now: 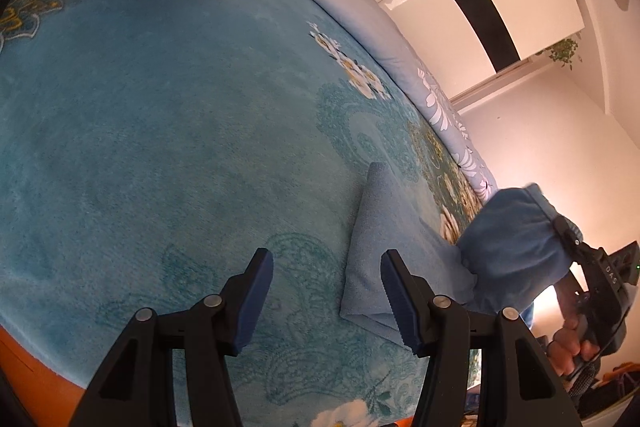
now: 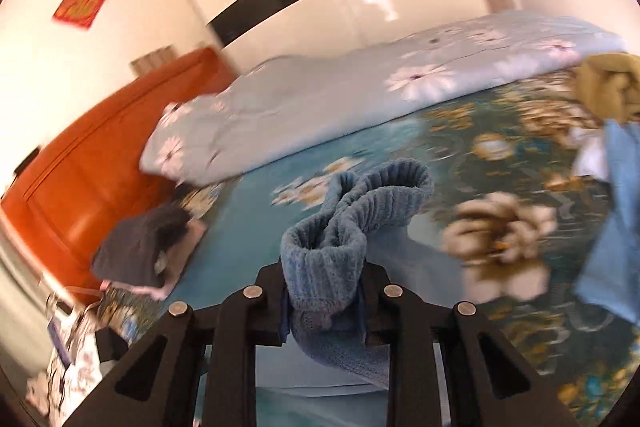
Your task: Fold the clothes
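Blue knit sweater is clamped at its ribbed cuff in our right claw above the bed blanket, our left claw gapes empty, and unfolded clothes wait, so folding looks barely begun.

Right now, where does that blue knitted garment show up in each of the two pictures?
Left wrist view: blue knitted garment at lower right, lying on the teal floral blanket, bunched toward the right tool.
Right wrist view: bottom centre, ribbed cuff clamped in that tool.
Shared landmark: the pale flowered quilt.
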Tool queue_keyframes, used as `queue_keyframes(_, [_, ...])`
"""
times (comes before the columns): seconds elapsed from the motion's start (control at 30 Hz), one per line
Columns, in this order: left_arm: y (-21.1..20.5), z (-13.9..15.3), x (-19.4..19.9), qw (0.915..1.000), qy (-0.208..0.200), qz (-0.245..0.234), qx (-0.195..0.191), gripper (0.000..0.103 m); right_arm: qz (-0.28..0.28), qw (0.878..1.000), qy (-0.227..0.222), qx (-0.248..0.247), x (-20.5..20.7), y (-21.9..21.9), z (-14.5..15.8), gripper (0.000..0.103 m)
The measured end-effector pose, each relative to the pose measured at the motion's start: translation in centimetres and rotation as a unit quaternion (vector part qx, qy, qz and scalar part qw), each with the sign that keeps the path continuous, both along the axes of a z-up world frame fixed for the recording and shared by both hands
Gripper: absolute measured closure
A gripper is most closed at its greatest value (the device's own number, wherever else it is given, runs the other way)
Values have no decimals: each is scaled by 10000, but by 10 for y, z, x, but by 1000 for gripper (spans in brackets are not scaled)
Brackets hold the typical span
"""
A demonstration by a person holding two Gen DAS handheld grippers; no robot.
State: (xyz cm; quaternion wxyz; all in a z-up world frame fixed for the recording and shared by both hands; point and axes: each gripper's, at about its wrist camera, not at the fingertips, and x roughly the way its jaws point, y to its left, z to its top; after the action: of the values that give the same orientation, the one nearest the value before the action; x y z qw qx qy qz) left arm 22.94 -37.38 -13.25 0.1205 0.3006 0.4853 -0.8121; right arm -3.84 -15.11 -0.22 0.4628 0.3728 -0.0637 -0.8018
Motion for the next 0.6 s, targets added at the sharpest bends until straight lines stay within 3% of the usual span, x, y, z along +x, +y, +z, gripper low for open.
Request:
queue_keyframes(0.2, [-11,-1,18,9998,-14,175,20,42,842,9924,-179,876,60,-74,-70,78])
queue_keyframes(0.3, [-17,-3,24,9996,-39,270,48,41,971,9860,62,1353,80,-84,-96,75])
queue_keyframes(0.37, [-16,-5,24,9996,-37,261,79,41,1025,9833,335,1467,92,-81,-95,70])
queue_keyframes(0.5, [-7,-1,17,9999,99,12,127,41,1529,9817,441,1044,104,-65,-82,49])
queue_keyframes(0.6, [5,6,4,9990,280,-321,103,39,1368,9864,498,769,97,-36,-71,48])
